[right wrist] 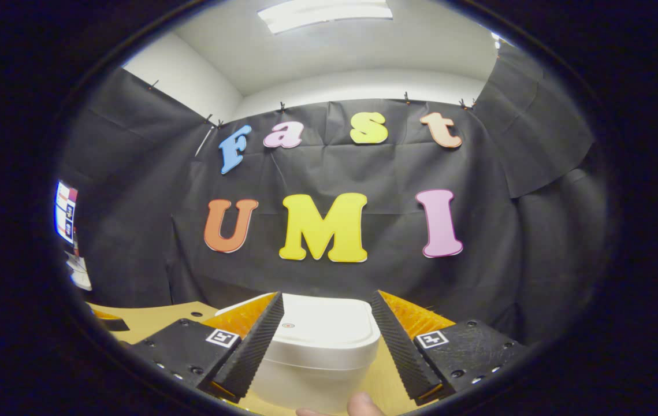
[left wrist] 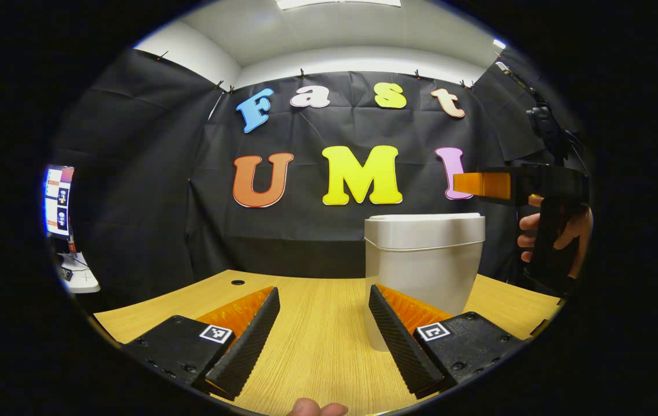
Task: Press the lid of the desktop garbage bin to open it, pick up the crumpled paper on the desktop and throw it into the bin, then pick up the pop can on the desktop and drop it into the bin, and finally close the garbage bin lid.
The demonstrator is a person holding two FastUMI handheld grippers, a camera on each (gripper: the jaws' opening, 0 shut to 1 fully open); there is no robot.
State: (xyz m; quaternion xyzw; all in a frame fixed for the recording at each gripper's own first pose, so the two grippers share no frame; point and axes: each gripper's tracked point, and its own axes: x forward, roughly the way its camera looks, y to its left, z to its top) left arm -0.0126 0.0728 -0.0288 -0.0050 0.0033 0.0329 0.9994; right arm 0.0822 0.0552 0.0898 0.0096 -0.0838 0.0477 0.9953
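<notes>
- The right gripper [right wrist: 324, 332] had its jaws spread wide with nothing between them; in the right gripper view it hung above the garbage bin [right wrist: 317, 358], the two fingers framing the lid [right wrist: 320, 323] from overhead without touching it.
- The lid lay flat and shut on the bin, and a small round mark [right wrist: 287, 325] sat on its top, toward the left finger; I judged this to be the press point, though it was too small to be sure.
- The left gripper [left wrist: 324, 323] was likewise wide open and held nothing; in the left gripper view it sat low over the wooden desktop [left wrist: 317, 358], in front of the bin and slightly to its left, the right finger overlapping the bin's lower wall in the picture.
- From that view the right gripper [left wrist: 482, 185] showed above and just right of the bin's lid, held by a hand [left wrist: 554, 234], well clear of the lid's surface.
- The step in hand appeared to be the first one, pressing the lid open. To do it well, the right gripper would need to come straight down so one fingertip met the marked spot, pushing firmly but briefly so the light bin did not tip or slide.
- The left gripper was well placed to steady the bin's wall if it shifted.
</notes>
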